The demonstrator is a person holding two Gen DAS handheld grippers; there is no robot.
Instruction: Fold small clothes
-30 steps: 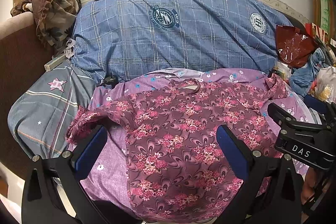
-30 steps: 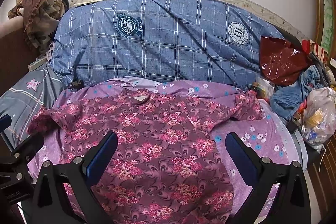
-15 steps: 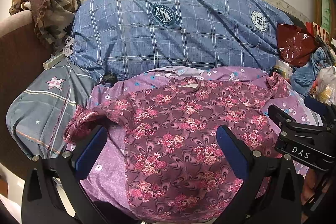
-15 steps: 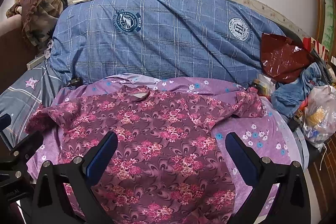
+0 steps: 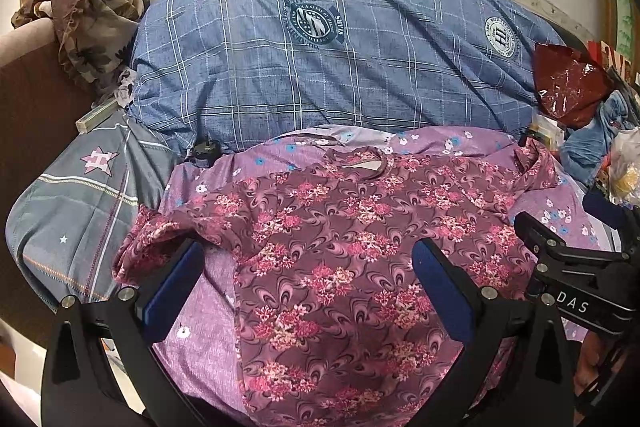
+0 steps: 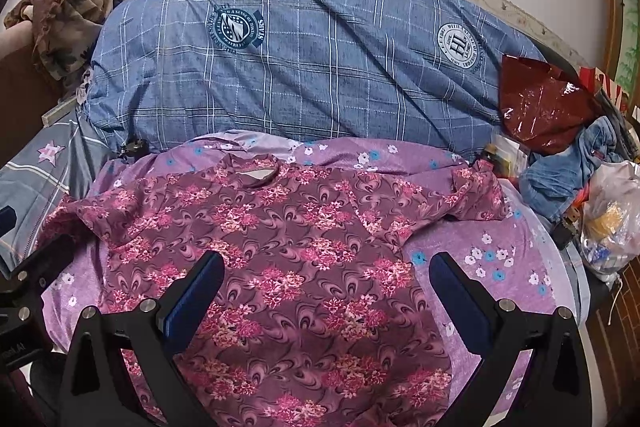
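Note:
A maroon floral short-sleeved shirt lies spread flat, neck away from me, on a purple flowered sheet; it also shows in the right wrist view. My left gripper is open and empty, hovering above the shirt's lower left part near its left sleeve. My right gripper is open and empty above the shirt's lower right part. The right sleeve lies out to the right. The right gripper's body shows at the right edge of the left wrist view.
A large blue checked duvet is piled behind the shirt. A grey star pillow lies left. A brown cloth hangs at the far left. A red plastic bag, blue jeans and a white bag crowd the right.
Both grippers have drawn back and risen a little, so the shirt sits slightly lower and farther in view. Both stay open; the shirt has not moved.

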